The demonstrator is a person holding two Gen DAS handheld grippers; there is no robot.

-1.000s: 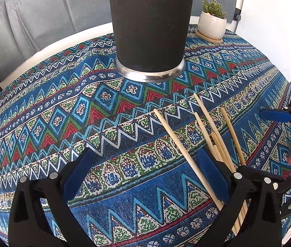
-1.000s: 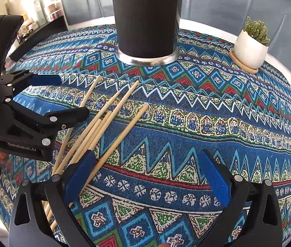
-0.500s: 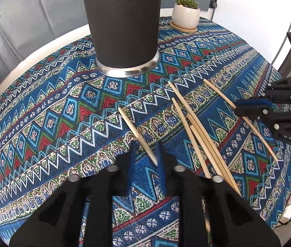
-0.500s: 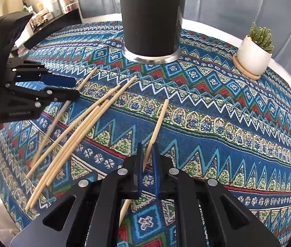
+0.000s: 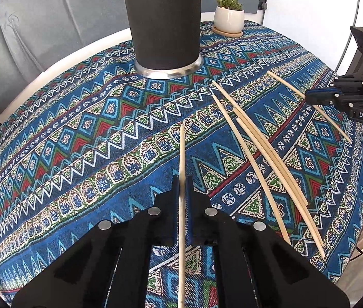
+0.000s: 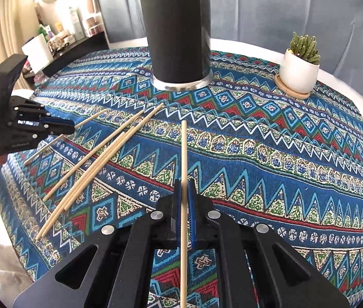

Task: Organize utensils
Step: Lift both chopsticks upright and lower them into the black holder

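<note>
My left gripper (image 5: 182,179) is shut on a wooden chopstick (image 5: 182,154) that points toward the black cylindrical holder (image 5: 163,20). My right gripper (image 6: 184,183) is shut on another chopstick (image 6: 184,151), lifted above the cloth and pointing at the holder (image 6: 178,36), which has chopstick tips showing above its rim. Several loose chopsticks (image 5: 255,143) lie on the patterned tablecloth, also seen in the right wrist view (image 6: 99,159). The right gripper shows at the right edge of the left wrist view (image 5: 309,95); the left gripper shows at the left of the right wrist view (image 6: 71,128).
A white pot with a small cactus (image 6: 300,69) stands on a wooden coaster at the far right of the round table (image 6: 258,138). A grey sofa is behind. A shelf with bottles and a paper roll (image 6: 37,48) is at far left.
Both grippers went from open to shut, each on a chopstick, and lifted them off the cloth. The chopsticks now point straight ahead toward the holder.
</note>
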